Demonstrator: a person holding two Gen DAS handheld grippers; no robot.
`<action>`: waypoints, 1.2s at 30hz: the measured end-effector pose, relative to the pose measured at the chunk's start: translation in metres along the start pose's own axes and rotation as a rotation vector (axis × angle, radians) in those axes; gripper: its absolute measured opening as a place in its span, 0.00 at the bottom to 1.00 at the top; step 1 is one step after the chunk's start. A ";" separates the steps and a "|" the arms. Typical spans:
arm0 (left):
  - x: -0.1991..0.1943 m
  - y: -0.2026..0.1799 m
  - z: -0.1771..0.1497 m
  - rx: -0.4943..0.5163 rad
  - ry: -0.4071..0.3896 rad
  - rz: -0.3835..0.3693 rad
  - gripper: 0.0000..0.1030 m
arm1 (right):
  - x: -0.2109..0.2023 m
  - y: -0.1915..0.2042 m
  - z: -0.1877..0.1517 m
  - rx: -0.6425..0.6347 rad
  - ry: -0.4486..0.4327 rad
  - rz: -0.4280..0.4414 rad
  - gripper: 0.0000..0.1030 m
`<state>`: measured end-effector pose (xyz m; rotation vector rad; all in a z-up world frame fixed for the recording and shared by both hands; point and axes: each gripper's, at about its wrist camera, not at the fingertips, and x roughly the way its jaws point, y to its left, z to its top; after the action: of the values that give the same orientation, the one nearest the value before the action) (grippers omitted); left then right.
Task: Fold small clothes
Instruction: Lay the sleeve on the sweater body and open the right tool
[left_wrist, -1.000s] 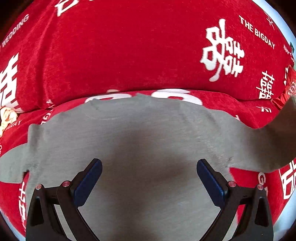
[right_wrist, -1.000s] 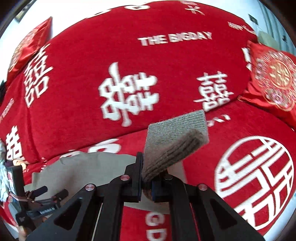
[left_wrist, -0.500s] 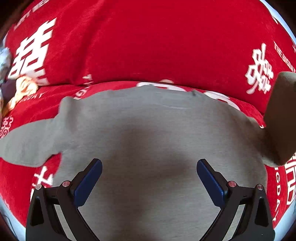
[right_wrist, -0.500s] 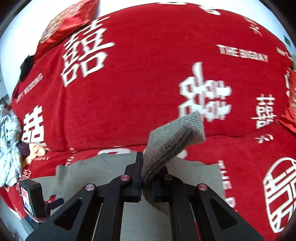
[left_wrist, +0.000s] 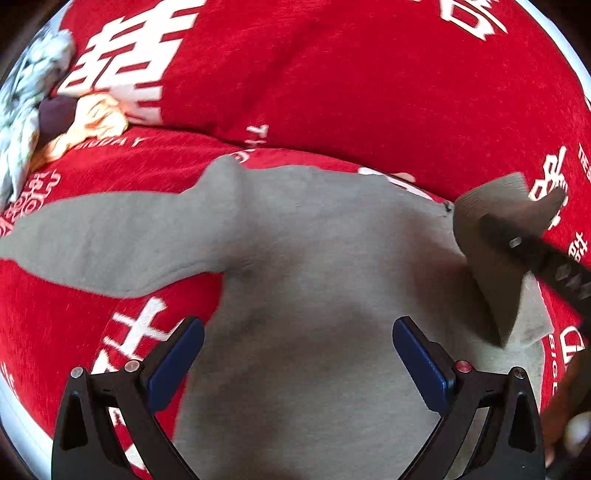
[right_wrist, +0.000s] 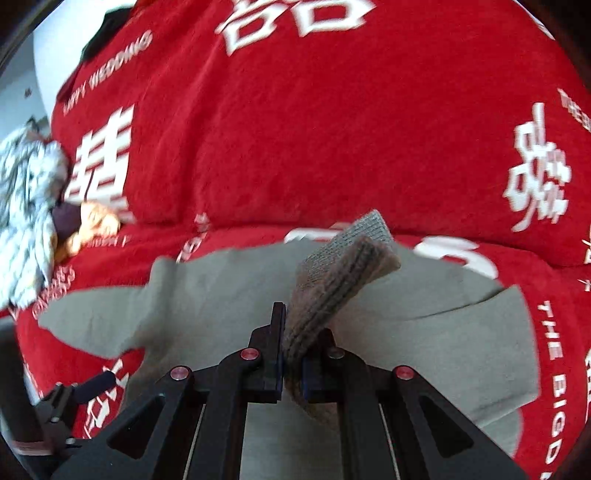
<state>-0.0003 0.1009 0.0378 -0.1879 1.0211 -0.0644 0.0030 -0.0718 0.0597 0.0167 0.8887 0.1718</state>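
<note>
A small grey sweater (left_wrist: 314, 266) lies flat on the red sofa seat, its left sleeve (left_wrist: 110, 240) spread out to the left. My left gripper (left_wrist: 297, 354) is open and empty, hovering over the sweater's lower body. My right gripper (right_wrist: 291, 354) is shut on the ribbed cuff (right_wrist: 340, 273) of the right sleeve and holds it lifted over the sweater's body (right_wrist: 229, 291). In the left wrist view the raised cuff (left_wrist: 495, 221) and right gripper show at the right.
The red sofa cover (left_wrist: 332, 74) with white characters forms seat and backrest (right_wrist: 332, 129). A pile of other clothes, white patterned and orange (left_wrist: 44, 107), lies at the far left; it also shows in the right wrist view (right_wrist: 29, 206).
My right gripper has carried the sleeve cuff leftward, over the sweater's body. My left gripper view has swung left, bringing the left sleeve and clothes pile into sight.
</note>
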 end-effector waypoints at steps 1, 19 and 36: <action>0.001 0.008 -0.001 -0.014 0.004 0.003 0.99 | 0.007 0.007 -0.003 -0.014 0.012 -0.001 0.07; -0.002 0.060 -0.018 -0.137 0.000 0.009 0.99 | 0.048 0.060 -0.012 -0.085 0.146 0.207 0.41; 0.034 -0.096 -0.016 0.159 0.076 -0.081 0.99 | 0.007 -0.161 -0.042 0.148 0.123 -0.115 0.73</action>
<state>0.0068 -0.0002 0.0187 -0.0818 1.0791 -0.2269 -0.0021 -0.2321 0.0143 0.0933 1.0214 -0.0007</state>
